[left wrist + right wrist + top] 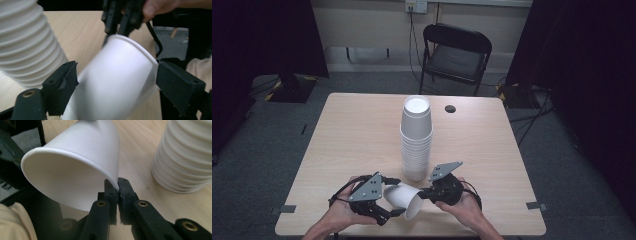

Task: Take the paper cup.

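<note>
Item: white paper cup [403, 198], on its side, at near edge of tabletop [357, 135], w/ mouth toward person. Base end hidden btwn left tool's jaws.
Left tool [388, 201]: jaws wide, flanking cup body; pad contact can't tell, view blurred.
Right tool [426, 194]: pinched tight on cup rim.
Stack of paper cups [416, 137]: just behind; top cut off in both gripper views.
Open room: far and left tabletop.

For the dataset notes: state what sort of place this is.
Probably a lab or recording room rather than a home: a bare wooden table, a black folding chair against a plain wall, dark curtains at the sides, and cables on grey carpet.
</note>
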